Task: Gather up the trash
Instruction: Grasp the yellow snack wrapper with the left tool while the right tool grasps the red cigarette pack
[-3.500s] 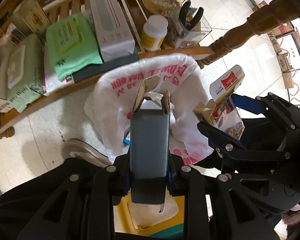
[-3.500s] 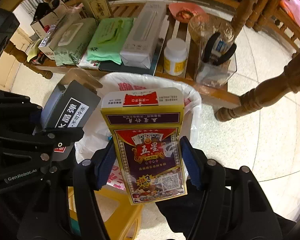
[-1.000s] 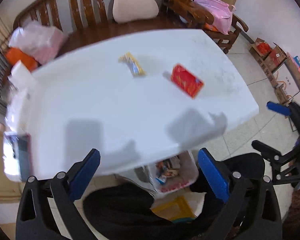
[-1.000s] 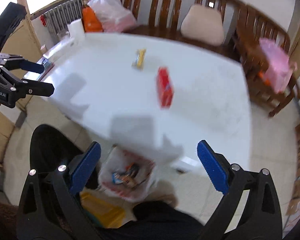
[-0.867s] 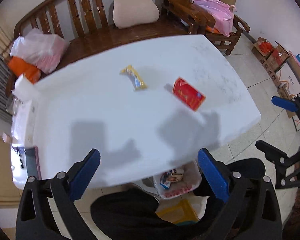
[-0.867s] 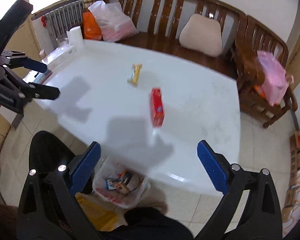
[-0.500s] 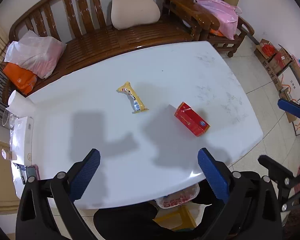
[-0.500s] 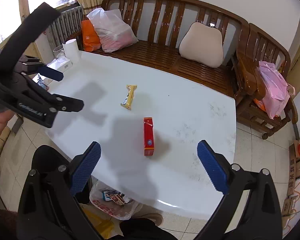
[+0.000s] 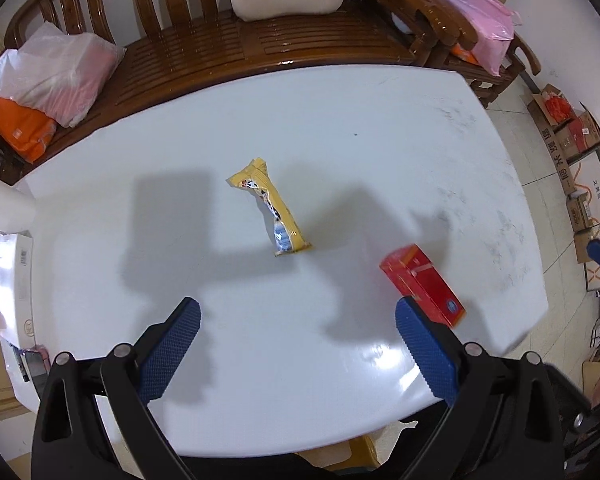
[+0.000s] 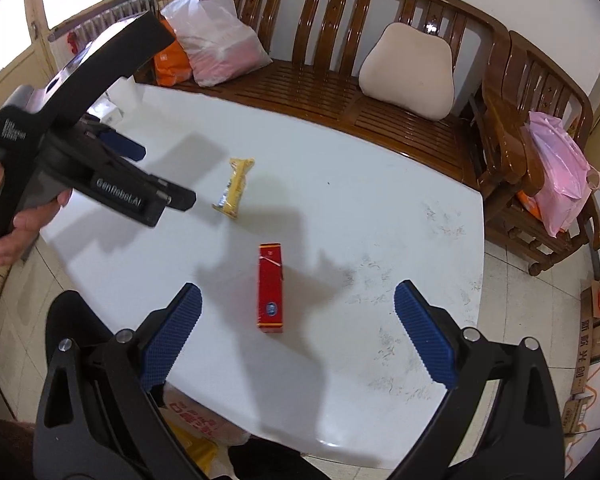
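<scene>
Both grippers hover spread wide and empty above the near edge of the white table: the left gripper lines up with the yellow wrapper, the right gripper with the red box. Under the table's near edge a white bag with red print peeks out, so the job looks partly done, with these two pieces left. Nearest lies the red box, a slim flat carton with one end flap ajar; beyond it, mid-table, the crinkled wrapper lies flat.
</scene>
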`<state>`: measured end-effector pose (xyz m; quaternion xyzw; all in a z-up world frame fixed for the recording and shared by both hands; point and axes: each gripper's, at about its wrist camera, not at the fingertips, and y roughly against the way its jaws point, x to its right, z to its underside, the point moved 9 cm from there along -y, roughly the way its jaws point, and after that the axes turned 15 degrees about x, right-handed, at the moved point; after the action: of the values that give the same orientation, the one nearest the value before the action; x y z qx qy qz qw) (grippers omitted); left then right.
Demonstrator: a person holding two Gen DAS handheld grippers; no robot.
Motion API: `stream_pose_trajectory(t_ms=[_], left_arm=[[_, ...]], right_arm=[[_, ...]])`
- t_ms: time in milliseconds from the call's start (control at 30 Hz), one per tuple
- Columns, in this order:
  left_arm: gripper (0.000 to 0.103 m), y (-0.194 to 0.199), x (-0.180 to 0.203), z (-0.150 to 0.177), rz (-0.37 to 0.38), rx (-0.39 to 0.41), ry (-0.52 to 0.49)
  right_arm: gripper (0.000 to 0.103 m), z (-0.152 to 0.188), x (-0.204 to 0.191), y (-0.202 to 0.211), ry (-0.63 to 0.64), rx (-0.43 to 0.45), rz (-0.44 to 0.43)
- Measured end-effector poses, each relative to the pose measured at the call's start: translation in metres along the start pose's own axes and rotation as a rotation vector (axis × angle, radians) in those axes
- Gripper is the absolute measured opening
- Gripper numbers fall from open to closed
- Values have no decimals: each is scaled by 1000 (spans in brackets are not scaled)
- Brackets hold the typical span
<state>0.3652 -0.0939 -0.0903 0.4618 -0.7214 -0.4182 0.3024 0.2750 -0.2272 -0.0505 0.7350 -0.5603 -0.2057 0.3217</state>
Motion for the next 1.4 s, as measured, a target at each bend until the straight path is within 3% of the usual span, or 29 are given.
stream_pose_trajectory(t_ms=[700, 900, 1000, 1167, 1233, 1400], left_arm=[[95, -118, -21, -23, -10, -98, 68], [81, -136, -21, -23, -4, -117, 82], [73, -144, -23, -23, -6, -129, 91], [61, -145, -26, -28, -37, -100, 58], [53, -145, -25, -28, -55, -88, 35], [27, -142, -16, -28, -41, -78, 6]], right_arm=[[95, 51, -19, -116, 34, -192, -80], [94, 64, -26, -134, 41, -223, -79], [87, 68, -25, -137, 37, -227, -78], [64, 74, -25, -140, 28, -244, -83], [53, 76, -25, -141, 22, -252, -87], [39, 75, -28, -140, 17, -247, -92]])
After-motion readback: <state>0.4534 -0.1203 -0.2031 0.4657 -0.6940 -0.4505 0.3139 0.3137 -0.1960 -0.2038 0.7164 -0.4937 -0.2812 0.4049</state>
